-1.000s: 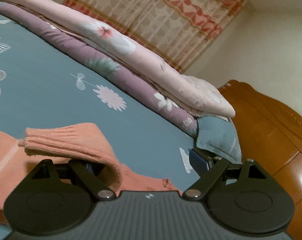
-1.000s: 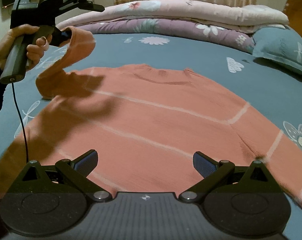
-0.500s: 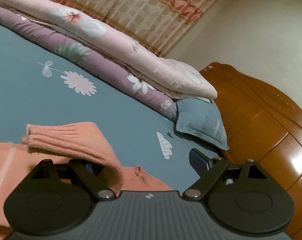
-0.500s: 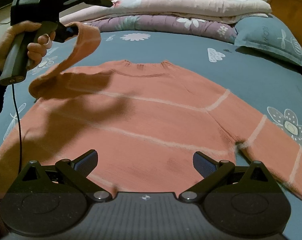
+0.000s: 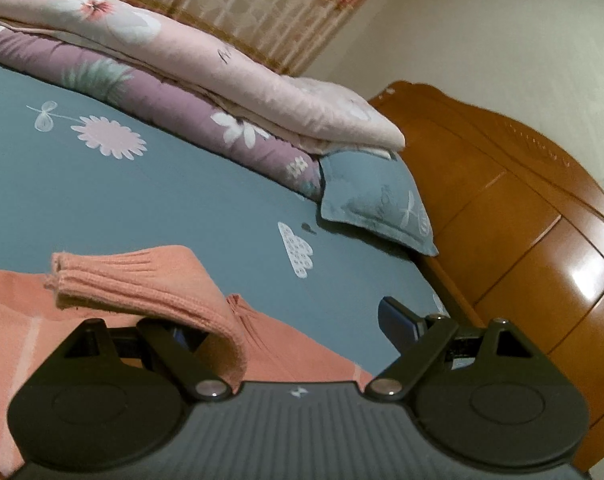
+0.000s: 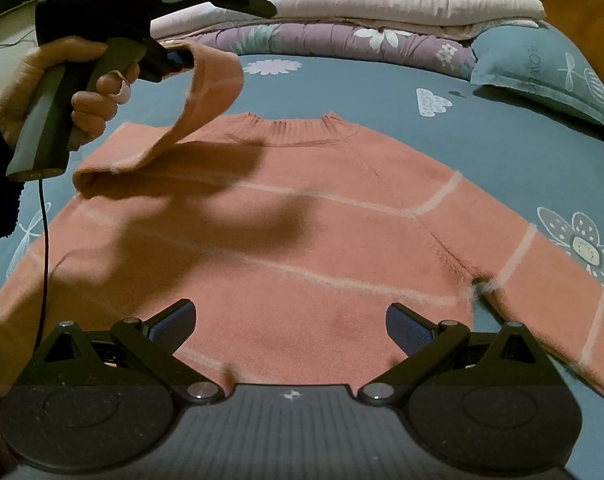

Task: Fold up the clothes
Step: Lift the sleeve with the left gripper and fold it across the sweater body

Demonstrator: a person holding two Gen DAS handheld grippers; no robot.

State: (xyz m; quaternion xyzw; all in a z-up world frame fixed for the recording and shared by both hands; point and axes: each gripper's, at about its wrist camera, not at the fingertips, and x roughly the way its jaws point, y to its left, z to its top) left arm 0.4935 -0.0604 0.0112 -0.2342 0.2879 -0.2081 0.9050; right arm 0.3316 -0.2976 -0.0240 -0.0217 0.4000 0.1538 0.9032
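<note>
The sweater (image 6: 302, 232) is spread on the bed (image 6: 341, 80). Its sleeve (image 6: 206, 92), draped over one finger of the gaping left tongs (image 5: 286, 324), has been carried inward; right tongs (image 6: 290, 320) are released.

Salmon striped sweater (image 6: 302, 240) flat, face up on bed; one sleeve (image 6: 206, 96) lifted, arched over shoulder

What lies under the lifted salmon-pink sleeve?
Under the lifted salmon-pink knit sleeve lies the sweater's striped body, darkened by shadow. The blue floral bedsheet beneath that body is covered.
</note>
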